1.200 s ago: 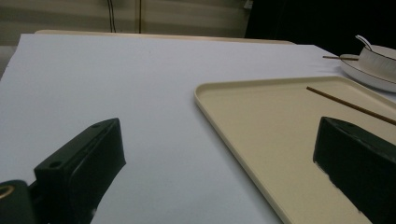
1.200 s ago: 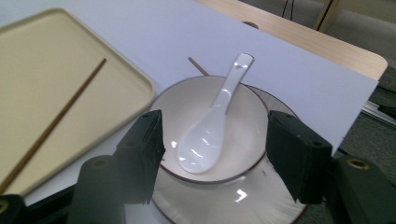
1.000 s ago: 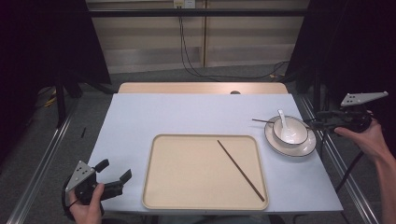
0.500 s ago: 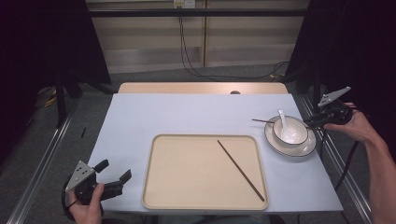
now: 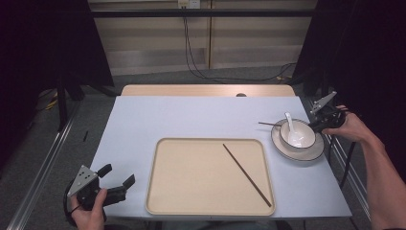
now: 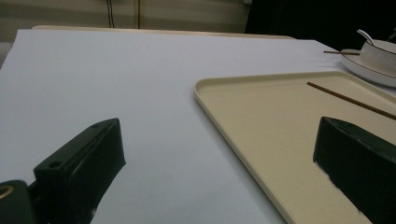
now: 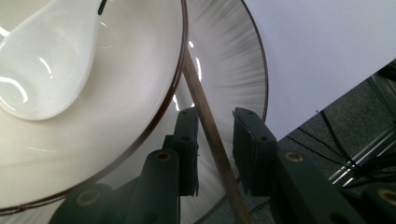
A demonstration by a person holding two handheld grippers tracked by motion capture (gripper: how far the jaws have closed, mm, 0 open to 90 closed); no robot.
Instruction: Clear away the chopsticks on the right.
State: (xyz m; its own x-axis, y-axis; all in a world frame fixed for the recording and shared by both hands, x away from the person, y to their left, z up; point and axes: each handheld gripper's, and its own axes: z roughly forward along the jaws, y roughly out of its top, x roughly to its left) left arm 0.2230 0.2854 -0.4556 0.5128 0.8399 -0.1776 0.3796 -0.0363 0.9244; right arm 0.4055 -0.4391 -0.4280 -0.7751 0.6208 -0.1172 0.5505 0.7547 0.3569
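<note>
— Counter first: where is there room?

— Left half is bare cloth from the near edge to the far edge. The left gripper sits at the near left corner in the person's left hand, jaws spread wide with nothing between them, pointing right toward the tray, just short of its left rim.

— And the middle?

— The tray lies along the near edge, with one chopstick on its right half. Its long axis runs diagonally, far end toward the middle of the tray, near end toward the near right corner.

— What does the left gripper view add?

— A low look across the cloth: the tray's raised rim, the chopstick's far end, and the plate and bowl well off at the far right.

— The right side?

— Tight. The plate lies close to the right edge, the bowl on it, a spoon inside. A second chopstick pokes out leftward from behind the bowl, lying roughly across the counter.

— And the right gripper?

— At the bowl's right side. Its own view shows what the high view cannot: that chopstick passes between the half-spread jaws, resting on the plate against the bowl's rim. One jaw looks to touch it; the other stands clear.
</note>
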